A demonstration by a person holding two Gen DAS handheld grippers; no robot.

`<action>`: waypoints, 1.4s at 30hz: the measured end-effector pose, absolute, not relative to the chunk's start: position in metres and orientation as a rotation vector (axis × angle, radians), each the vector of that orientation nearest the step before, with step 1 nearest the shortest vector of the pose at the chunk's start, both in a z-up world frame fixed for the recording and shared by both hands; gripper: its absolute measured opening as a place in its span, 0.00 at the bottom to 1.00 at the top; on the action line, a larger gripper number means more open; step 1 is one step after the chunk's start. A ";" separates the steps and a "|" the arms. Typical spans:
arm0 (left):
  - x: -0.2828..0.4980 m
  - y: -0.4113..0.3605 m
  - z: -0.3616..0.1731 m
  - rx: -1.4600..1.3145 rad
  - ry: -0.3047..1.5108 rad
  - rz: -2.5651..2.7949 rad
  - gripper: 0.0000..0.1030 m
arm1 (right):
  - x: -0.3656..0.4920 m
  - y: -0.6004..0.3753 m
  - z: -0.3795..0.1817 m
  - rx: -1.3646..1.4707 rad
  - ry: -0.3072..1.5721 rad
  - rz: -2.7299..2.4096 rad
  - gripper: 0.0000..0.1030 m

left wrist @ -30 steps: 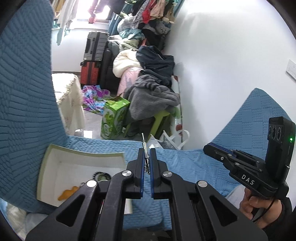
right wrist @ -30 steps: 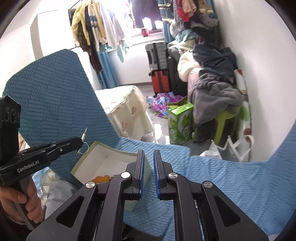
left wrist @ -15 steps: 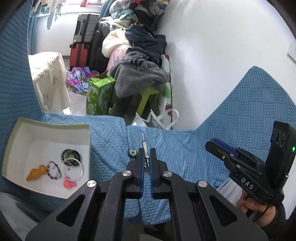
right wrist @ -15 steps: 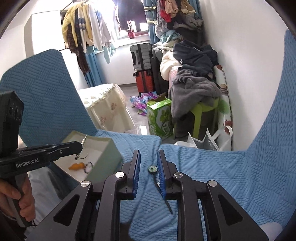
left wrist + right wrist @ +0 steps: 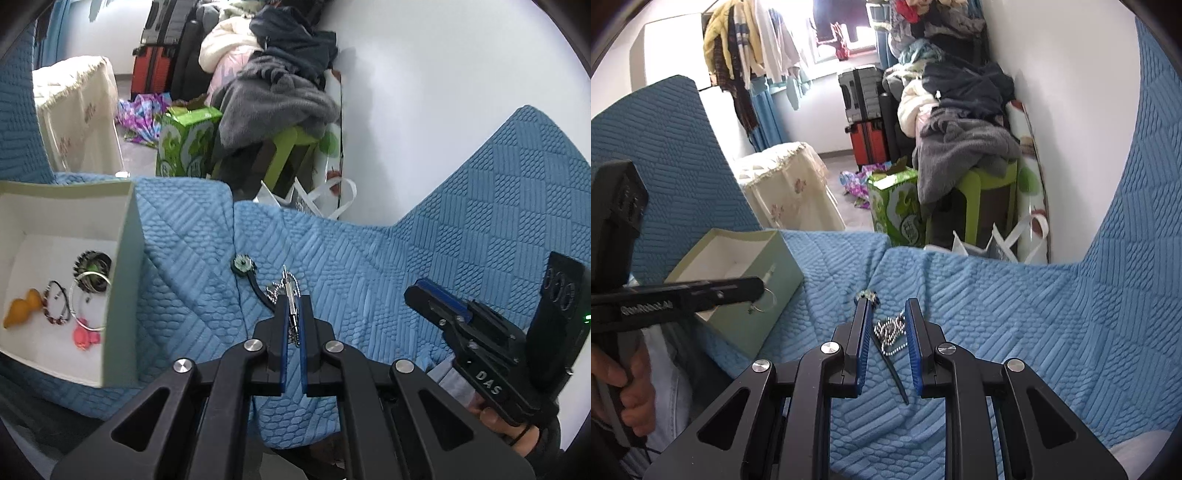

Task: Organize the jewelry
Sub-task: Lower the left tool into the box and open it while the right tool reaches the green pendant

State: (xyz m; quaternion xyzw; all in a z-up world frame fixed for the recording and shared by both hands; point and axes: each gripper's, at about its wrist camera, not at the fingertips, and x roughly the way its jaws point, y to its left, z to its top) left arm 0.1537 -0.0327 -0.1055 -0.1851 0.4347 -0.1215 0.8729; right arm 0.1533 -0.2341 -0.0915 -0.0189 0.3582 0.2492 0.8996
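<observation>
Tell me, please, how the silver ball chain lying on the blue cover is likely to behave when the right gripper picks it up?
The ball chain lies in a loose heap, so it is probably floppy and will dangle. Its small shiny beads may slip from the right gripper unless several strands are pinched. It looks light.

We see open blue quilted cover point(image 5: 369, 251) to the right of the ball chain point(image 5: 892, 332) and toward the far edge, with room for a gripper to pass. To the left the box point(image 5: 122, 258) stands with its tall green wall near the black hairpin point(image 5: 245, 269), narrowing that side. The left gripper point(image 5: 759, 288) hangs just in front of that wall.
</observation>
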 end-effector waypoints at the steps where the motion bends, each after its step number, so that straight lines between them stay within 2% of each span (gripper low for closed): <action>1: 0.155 -0.035 -0.108 -0.383 0.912 -0.254 0.04 | 0.154 -0.235 -0.091 -0.038 0.739 0.517 0.16; 11: 0.160 -0.036 -0.109 -0.344 0.906 -0.231 0.04 | 0.165 -0.234 -0.100 -0.026 0.773 0.532 0.16; 18: 0.154 0.006 -0.095 -0.287 0.864 -0.105 0.04 | 0.173 -0.229 -0.110 -0.016 0.810 0.541 0.16; 27: 0.151 0.071 -0.113 -0.310 0.890 0.084 0.04 | 0.173 -0.224 -0.116 -0.012 0.840 0.555 0.16; 38: 0.145 0.078 -0.133 -0.327 0.934 0.125 0.04 | 0.176 -0.221 -0.123 -0.018 0.867 0.558 0.16; 40: 0.147 0.079 -0.136 -0.343 0.959 0.135 0.14 | 0.177 -0.220 -0.123 -0.019 0.868 0.557 0.16; 41: 0.146 0.080 -0.136 -0.348 0.960 0.139 0.36 | 0.177 -0.220 -0.123 -0.019 0.867 0.556 0.16; 42: 0.144 0.081 -0.135 -0.355 0.949 0.140 0.53 | 0.178 -0.220 -0.123 -0.019 0.866 0.557 0.16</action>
